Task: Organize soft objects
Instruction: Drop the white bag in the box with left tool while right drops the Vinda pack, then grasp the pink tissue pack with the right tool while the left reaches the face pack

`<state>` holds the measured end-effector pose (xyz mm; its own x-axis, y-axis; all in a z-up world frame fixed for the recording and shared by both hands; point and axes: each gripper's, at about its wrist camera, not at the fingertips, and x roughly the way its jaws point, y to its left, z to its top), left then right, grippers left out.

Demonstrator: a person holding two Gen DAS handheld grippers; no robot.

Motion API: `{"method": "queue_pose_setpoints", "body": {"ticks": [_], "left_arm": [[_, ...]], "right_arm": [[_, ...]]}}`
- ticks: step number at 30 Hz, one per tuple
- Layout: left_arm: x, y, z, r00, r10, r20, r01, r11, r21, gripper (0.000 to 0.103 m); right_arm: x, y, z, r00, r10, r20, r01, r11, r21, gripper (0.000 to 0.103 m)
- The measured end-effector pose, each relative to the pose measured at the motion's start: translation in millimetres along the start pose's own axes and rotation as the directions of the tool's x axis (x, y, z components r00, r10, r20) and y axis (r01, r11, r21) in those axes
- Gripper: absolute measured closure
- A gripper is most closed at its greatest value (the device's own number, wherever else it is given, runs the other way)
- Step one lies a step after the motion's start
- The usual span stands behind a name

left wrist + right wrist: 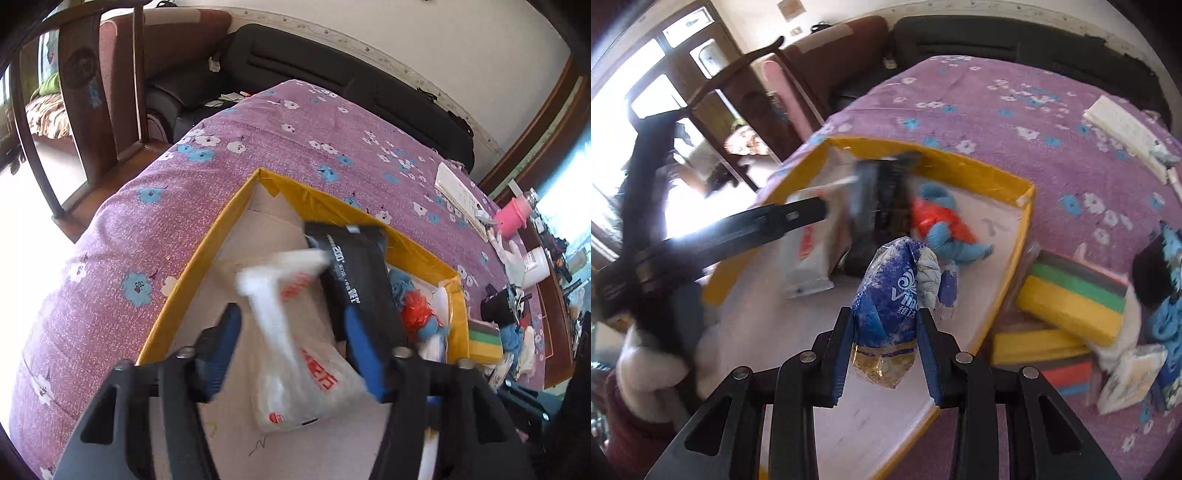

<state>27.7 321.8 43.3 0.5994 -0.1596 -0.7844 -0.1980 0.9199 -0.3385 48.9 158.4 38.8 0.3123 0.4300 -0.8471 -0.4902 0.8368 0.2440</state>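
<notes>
Soft goods are spread over a purple floral bedspread (295, 133), and a yellow-rimmed cardboard tray (221, 229) is seen lying on it, taking up the middle of both views. Inside the tray, a black packet (354, 266) is propped against the far wall, with a white plastic bag with red print (295, 354) lying just beside it at nine o'clock. A blue and red knitted toy (942, 225) is found at three o'clock of the black packet, inside the tray. Outside the tray's right wall, striped sponge blocks (1071, 306) are stacked on the bedspread.

The left gripper (295, 350) is held wide open above the white bag, its blue fingers apart on either side, nothing clamped. The right gripper (884, 354) is closed on a blue tissue pack (890, 302), which is carried upright above the tray floor, pinched at its lower end between both pads.
</notes>
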Motion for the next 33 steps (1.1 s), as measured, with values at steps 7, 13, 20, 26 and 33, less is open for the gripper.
{"method": "queue_pose_setpoints", "body": {"ticks": [7,13,20,26,33], "left_arm": [[-18,5,-16,0.998,-0.053,0.024,0.054,0.998,-0.036,0.035],[-69,2,-38,0.988,-0.104,0.114,0.11,0.993,-0.043,0.034],[-128,-34,-90,0.959,-0.198,0.204,0.194,0.98,0.037,0.02],[-121,-73,-129,0.953,-0.272,0.134,0.263,0.962,0.078,0.02],[-126,-101,-155,0.964,-0.236,0.124,0.217,0.965,0.144,0.02]], "right_arm": [[-1,-24,11,0.998,0.033,0.05,-0.038,0.996,0.087,0.049],[-50,-46,-5,0.988,0.003,0.154,-0.018,0.995,0.099,0.043],[-103,-123,-40,0.953,-0.214,0.213,0.169,0.963,0.209,0.041],[-91,-165,-54,0.972,-0.172,0.16,0.118,0.945,0.304,0.041],[-56,-155,-49,0.98,-0.172,0.096,0.147,0.964,0.222,0.044]]}}
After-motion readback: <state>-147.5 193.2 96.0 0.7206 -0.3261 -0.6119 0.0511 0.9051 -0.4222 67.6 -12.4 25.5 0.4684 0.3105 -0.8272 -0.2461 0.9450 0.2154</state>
